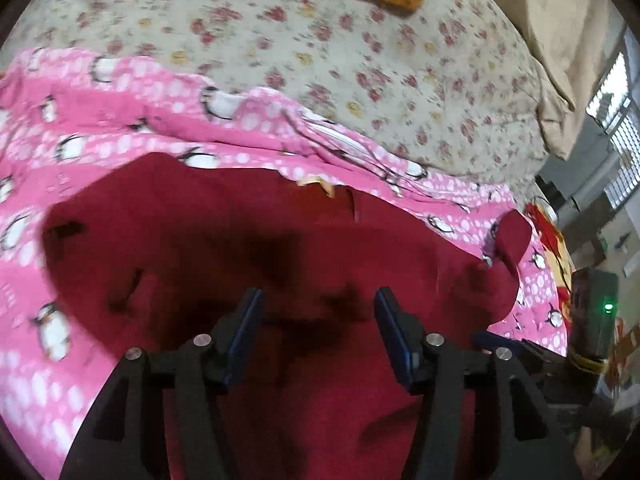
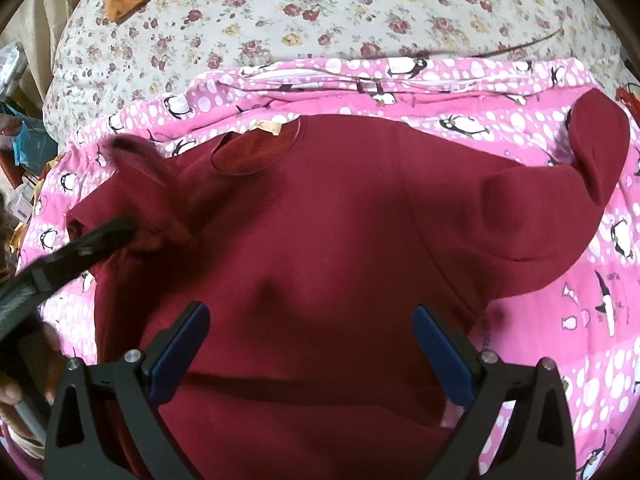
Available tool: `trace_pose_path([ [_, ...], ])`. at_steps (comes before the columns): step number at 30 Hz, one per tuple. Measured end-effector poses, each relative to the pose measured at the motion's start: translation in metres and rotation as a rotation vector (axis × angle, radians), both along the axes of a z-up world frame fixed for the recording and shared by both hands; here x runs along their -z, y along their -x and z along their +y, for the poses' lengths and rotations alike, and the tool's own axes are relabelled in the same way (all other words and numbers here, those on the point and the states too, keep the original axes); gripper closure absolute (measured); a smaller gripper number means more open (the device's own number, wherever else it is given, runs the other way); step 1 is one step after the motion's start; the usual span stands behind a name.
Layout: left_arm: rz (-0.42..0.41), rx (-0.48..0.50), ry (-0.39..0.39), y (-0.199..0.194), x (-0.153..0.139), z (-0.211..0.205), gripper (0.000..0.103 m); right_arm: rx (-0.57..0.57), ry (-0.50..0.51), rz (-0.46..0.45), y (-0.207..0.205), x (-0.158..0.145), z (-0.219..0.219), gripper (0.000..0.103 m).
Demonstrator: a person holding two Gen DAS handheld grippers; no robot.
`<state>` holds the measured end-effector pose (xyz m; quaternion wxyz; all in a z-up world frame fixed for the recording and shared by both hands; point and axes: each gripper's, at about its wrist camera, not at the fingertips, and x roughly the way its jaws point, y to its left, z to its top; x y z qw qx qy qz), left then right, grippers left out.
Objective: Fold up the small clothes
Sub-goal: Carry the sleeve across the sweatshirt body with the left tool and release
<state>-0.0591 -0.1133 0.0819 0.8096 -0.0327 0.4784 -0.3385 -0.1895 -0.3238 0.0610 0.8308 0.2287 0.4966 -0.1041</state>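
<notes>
- My left gripper (image 1: pixel 319 300) points steeply down over the dark red sweater (image 1: pixel 248 248), jaws partly apart, nothing between the blue pads (image 1: pixel 251 312)
- From my right wrist view that same left gripper (image 2: pixel 120 226) comes in from the left, its tip at the sweater's folded-in sleeve (image 2: pixel 144 200); blurred there, contact unclear
- My right gripper (image 2: pixel 312 320) hangs over the sweater's (image 2: pixel 320 220) chest, jaws wide and empty
- The sweater lies flat on the pink penguin blanket (image 2: pixel 560 320), collar (image 2: pixel 256 148) away from me, other sleeve (image 2: pixel 560 200) spread to the right
- Floral bedsheet (image 2: pixel 320 12) beyond
</notes>
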Motion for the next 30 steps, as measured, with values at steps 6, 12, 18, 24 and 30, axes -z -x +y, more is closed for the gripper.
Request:
trace_pose_path([
  [6,-0.057,-0.216,-0.154,0.000,-0.002,0.062,0.066,-0.025,-0.017,-0.049,-0.001,-0.008,0.002,0.000],
  [12,-0.022,-0.358,-0.245,-0.027,0.023,0.104,0.066,-0.046,0.005,-0.077,-0.014,-0.009,0.000,0.000],
  [18,-0.007,-0.429,-0.264,-0.041,0.028,0.115,0.066,-0.036,0.036,-0.032,-0.055,0.013,-0.016,0.008],
  [24,-0.011,-0.435,-0.307,-0.046,0.034,0.111,0.066,-0.117,0.127,-0.059,-0.066,0.021,0.002,0.081],
  [30,-0.007,-0.448,-0.324,-0.045,0.038,0.109,0.066,-0.124,0.102,-0.160,-0.051,-0.007,-0.006,0.097],
])
